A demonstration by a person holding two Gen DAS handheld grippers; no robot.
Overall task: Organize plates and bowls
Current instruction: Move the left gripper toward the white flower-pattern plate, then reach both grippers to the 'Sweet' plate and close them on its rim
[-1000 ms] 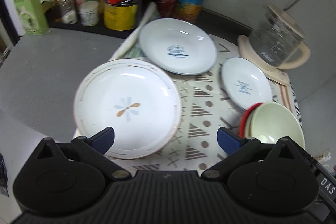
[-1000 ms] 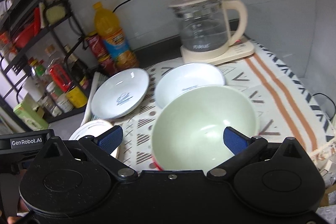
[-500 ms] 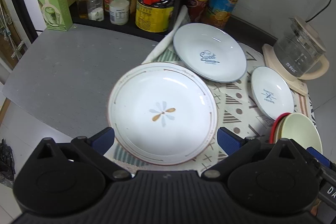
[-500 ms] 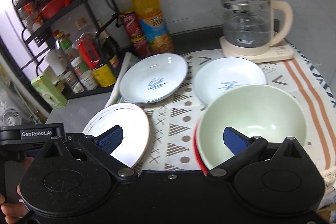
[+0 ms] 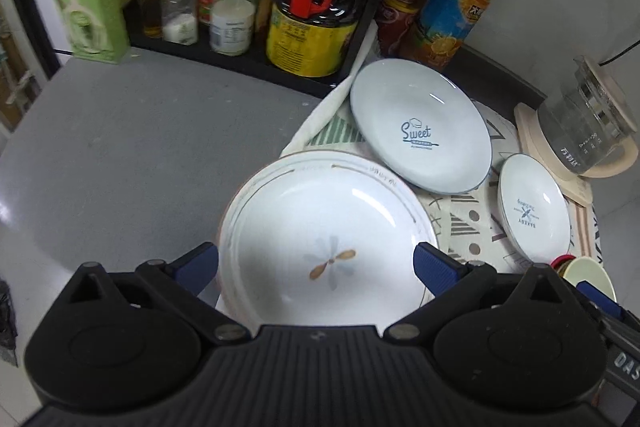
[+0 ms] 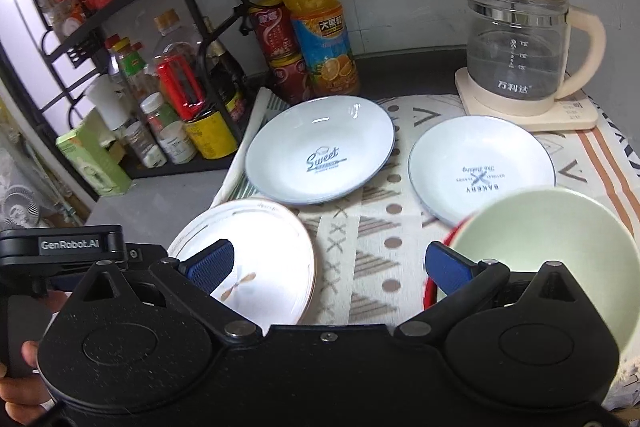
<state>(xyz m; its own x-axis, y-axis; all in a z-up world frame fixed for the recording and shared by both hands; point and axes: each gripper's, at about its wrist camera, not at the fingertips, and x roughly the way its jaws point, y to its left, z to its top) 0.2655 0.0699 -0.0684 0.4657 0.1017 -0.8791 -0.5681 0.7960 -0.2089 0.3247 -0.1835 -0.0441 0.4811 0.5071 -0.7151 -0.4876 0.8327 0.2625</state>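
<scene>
A white plate with a flower mark (image 5: 320, 227) (image 6: 256, 251) lies at the near left edge of the patterned cloth. My left gripper (image 5: 316, 265) hangs open over it, blue pads to either side. Behind it sit a "Sweet" plate (image 5: 420, 127) (image 6: 320, 151) and a smaller "Bakery" plate (image 5: 534, 209) (image 6: 480, 171). A pale green bowl (image 6: 552, 251) (image 5: 588, 277) nests in a red bowl (image 6: 434, 291) at the near right. My right gripper (image 6: 330, 267) is open above the cloth between the flower plate and the bowls.
A glass kettle (image 6: 520, 55) on its cream base stands at the back right. A black rack with bottles, jars and a yellow tin (image 5: 304, 39), an orange juice bottle (image 6: 316, 23) and red cans line the back. Bare grey counter (image 5: 120, 155) lies to the left. A hand (image 6: 20, 383) holds the left gripper.
Both grippers have swung left across the table. The flower plate now lies between the left gripper's pads, and the green bowl has slid to the right side of the right wrist view.
</scene>
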